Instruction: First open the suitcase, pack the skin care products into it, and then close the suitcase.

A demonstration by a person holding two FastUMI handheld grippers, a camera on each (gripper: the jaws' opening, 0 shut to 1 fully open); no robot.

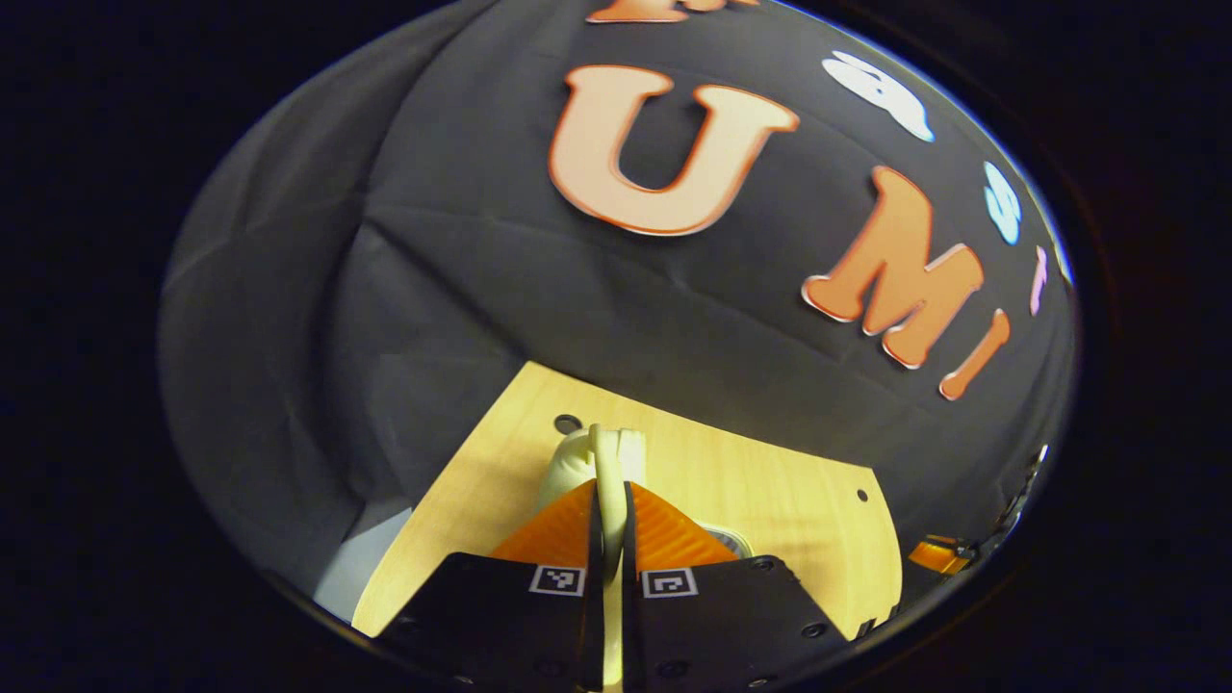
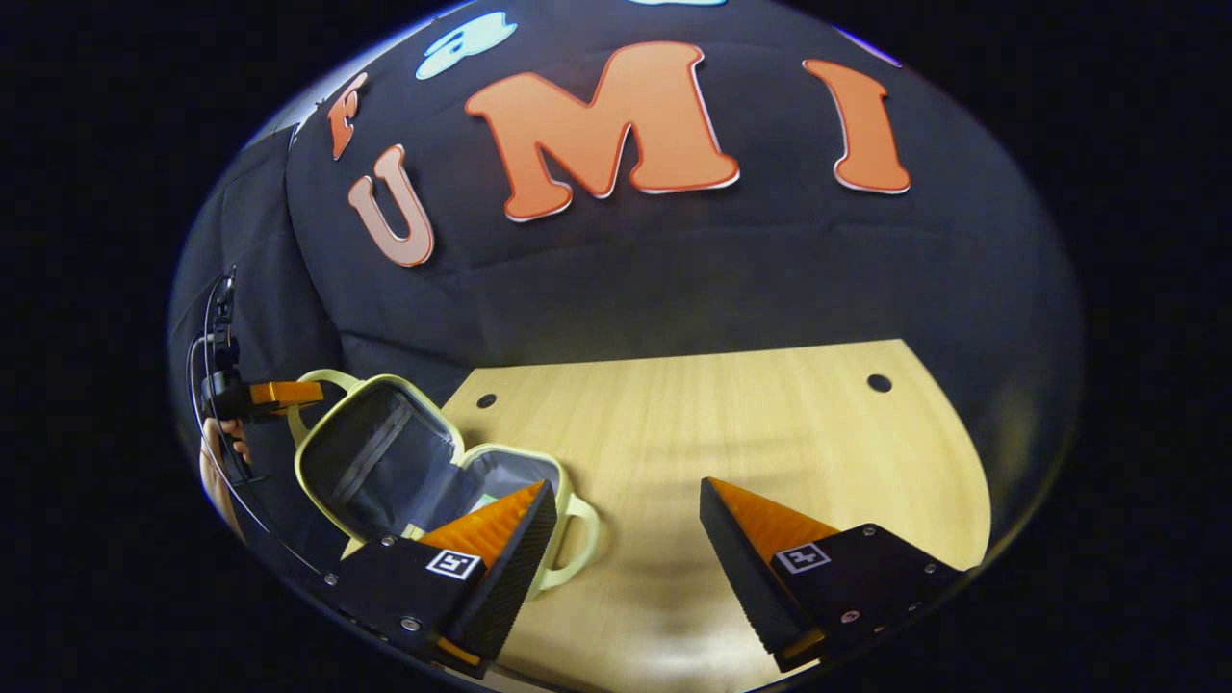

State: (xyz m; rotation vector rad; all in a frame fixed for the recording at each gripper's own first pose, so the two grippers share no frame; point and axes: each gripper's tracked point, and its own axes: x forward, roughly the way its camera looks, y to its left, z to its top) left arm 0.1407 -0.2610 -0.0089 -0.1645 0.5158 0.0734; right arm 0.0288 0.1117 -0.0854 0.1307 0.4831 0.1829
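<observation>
A small pale cream suitcase (image 2: 385, 462) lies open at the left end of the wooden table (image 2: 731, 423), its dark-lined lid tilted up. My left gripper (image 1: 611, 500) is shut on the lid's cream handle (image 1: 602, 452). That gripper (image 2: 279, 393) also appears far off at the lid's top edge, held by a hand (image 2: 217, 472). My right gripper (image 2: 621, 510) hovers open over the table just right of the case, with nothing between its fingers. Its left finger (image 2: 500, 529) hides part of the case's inside. A bit of pale green (image 2: 486, 499) peeks out there; I cannot tell what it is.
The case's lower handle (image 2: 577, 539) sticks out toward the table's middle. Small holes (image 2: 878, 382) mark the tabletop near its far edge. Black cloth wall stands close behind the table. A round grey thing (image 1: 727, 539) lies behind my left gripper's finger.
</observation>
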